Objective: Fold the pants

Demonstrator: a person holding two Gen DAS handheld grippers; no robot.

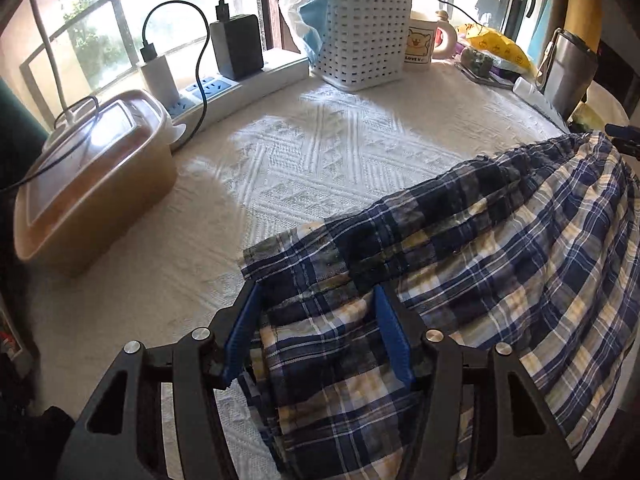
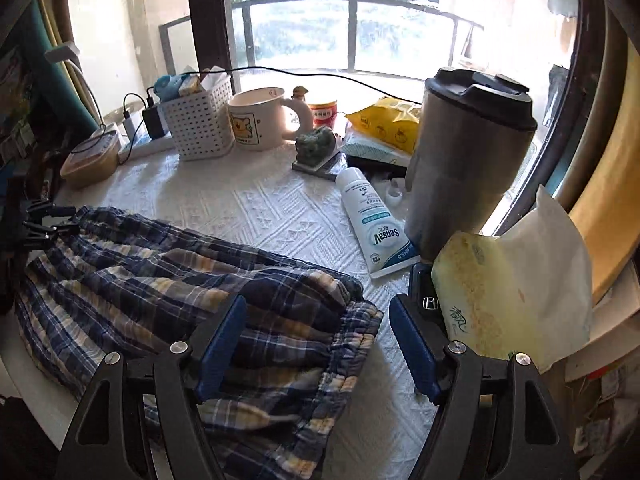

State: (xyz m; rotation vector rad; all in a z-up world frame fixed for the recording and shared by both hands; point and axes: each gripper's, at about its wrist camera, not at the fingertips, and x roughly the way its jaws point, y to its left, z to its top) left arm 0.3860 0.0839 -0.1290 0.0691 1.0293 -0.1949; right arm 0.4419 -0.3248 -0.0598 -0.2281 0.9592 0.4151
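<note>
Plaid pants (image 1: 480, 240) folded on white tablecloth (image 1: 320, 152), left claw (image 1: 316, 332) apart (right claw (image 2: 316, 344) too), fabric between, unclamped

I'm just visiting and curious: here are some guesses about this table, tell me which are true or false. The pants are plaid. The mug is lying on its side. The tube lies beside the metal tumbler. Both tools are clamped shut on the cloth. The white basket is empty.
1. The pants are plaid. True.
2. The mug lies on its side. False: it stands upright.
3. The tube lies beside the metal tumbler. True.
4. Both tools are clamped shut on the cloth. False: the left gripper and right gripper have their fingers apart, over the pants.
5. The white basket is empty. False: things stick out of its top.
</note>
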